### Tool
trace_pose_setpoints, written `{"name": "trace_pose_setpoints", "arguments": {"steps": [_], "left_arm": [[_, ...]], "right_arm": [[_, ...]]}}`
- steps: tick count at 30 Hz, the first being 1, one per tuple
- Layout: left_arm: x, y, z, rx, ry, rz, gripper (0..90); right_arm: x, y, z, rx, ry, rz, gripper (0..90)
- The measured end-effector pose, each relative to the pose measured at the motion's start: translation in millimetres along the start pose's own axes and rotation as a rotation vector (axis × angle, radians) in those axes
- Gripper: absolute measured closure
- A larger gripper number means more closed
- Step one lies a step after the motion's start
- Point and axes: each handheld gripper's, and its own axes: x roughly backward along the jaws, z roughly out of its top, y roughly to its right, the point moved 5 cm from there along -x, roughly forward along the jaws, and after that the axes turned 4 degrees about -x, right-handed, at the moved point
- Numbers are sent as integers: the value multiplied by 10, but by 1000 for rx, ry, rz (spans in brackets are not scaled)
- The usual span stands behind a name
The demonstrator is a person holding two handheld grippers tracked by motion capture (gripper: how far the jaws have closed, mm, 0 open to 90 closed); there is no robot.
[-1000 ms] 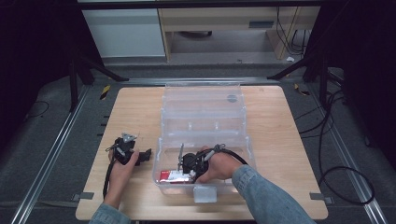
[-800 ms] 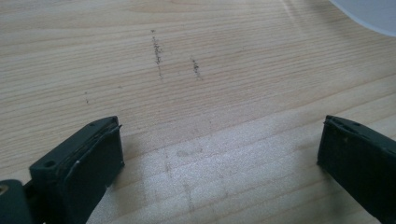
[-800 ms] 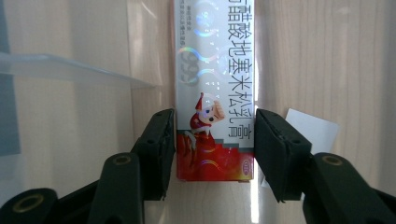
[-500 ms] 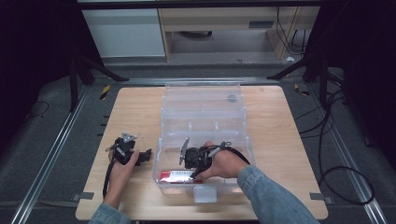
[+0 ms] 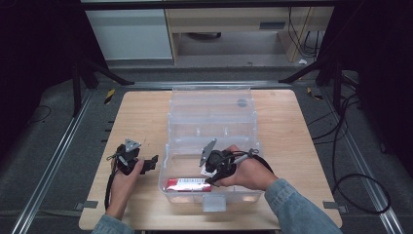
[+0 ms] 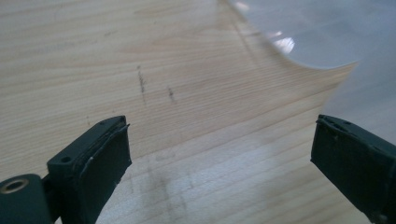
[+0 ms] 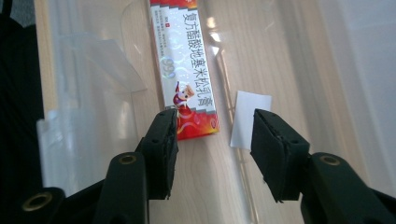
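Observation:
A clear plastic box (image 5: 166, 163) stands open on the wooden table (image 5: 141, 117), its lid (image 5: 212, 105) laid back. A red and white carton (image 5: 187, 184) lies flat in the front compartment. My right gripper (image 5: 210, 179) hovers just above the carton's right end. In the right gripper view the carton (image 7: 184, 70) lies just beyond the left jaw. The right gripper (image 7: 212, 135) is open; its jaws have just been opening, with nothing held between them. My left gripper (image 5: 155, 162) rests left of the box, and in its own view the left gripper (image 6: 219, 149) stands wide open over bare wood.
A small white label (image 7: 250, 119) lies on the box floor beside the carton. The box's rounded corner (image 6: 303, 28) sits just ahead of the left gripper. Table wood (image 6: 116, 56) stretches left of the box. Dark floor and cables surround the table.
My right gripper has risen and shifted right, away from the carton, which stays on the box floor. The left gripper has lifted slightly.

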Motion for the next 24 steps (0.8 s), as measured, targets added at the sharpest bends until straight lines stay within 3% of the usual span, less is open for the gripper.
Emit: {"name": "trace_pose_setpoints", "arguments": {"steps": [1,2,5,7,10,12,19,20,23,24], "left_arm": [[0,0,0,0,0,0,40],[89,36,36,-38,9,-5,40],[233,55,93,-57,25,-21,43],[261,60,102,-63,25,-31,43],[431,100,135,-133,17,-54,49],[458,106,142,-141,15,-60,49],[717,187,282,-160,48,-116,69],[796,224,339,-174,55,-136,71],[881,265,402,-199,68,-143,92],[971,318,466,-231,73,-153,96]], "right_arm": [[0,0,0,0,0,0,507],[102,-8,-33,-13,30,-3,462],[256,-30,-62,-19,74,-21,399],[305,-35,-69,-25,80,-30,387],[471,-36,-76,-37,97,-64,349],[510,-26,-78,-36,97,-75,336],[759,158,-89,-60,101,-157,315],[842,241,-103,-77,103,-179,315],[901,311,-119,-98,106,-197,318],[963,407,-153,-109,104,-220,325]]}}
